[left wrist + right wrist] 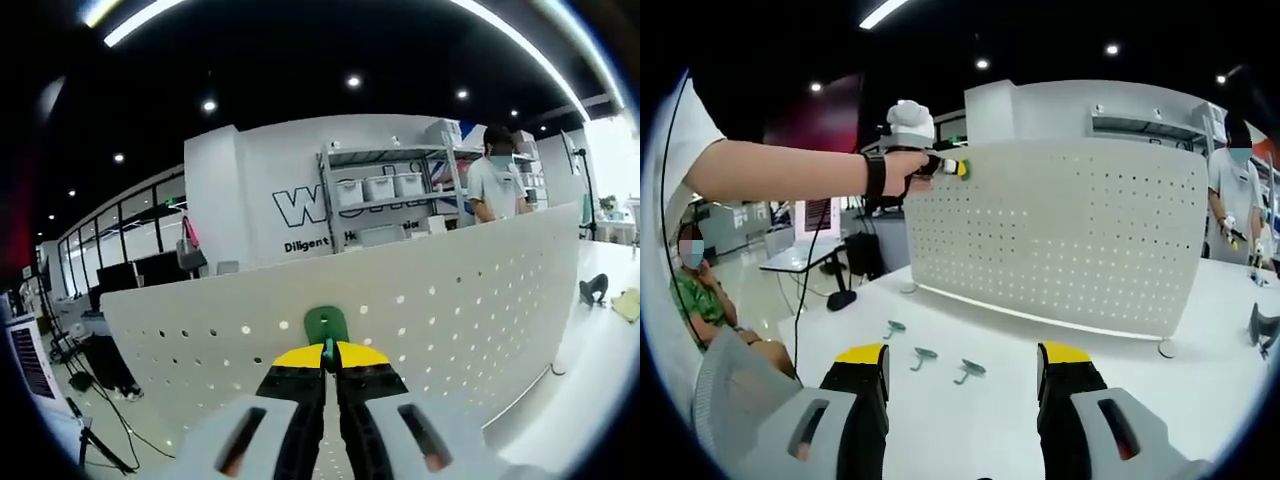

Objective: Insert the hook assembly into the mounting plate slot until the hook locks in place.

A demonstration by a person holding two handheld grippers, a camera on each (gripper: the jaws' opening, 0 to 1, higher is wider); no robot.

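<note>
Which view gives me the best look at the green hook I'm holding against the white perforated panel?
The left gripper view: the green hook sits close and centred, clamped between the left gripper tips against the white perforated panel. In the right gripper view, the left gripper is far off at the panel's upper corner; the hook there is too small to judge.

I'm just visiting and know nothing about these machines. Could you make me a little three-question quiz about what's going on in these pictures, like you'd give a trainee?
1. True or false: the left gripper is shut on a green hook held against the white pegboard.
2. How many spare hooks lie on the white table in the right gripper view?
A. one
B. three
C. five
3. Fill in: the right gripper has its jaws ____ and holds nothing.

Key
1. True.
2. B.
3. Open.
</note>
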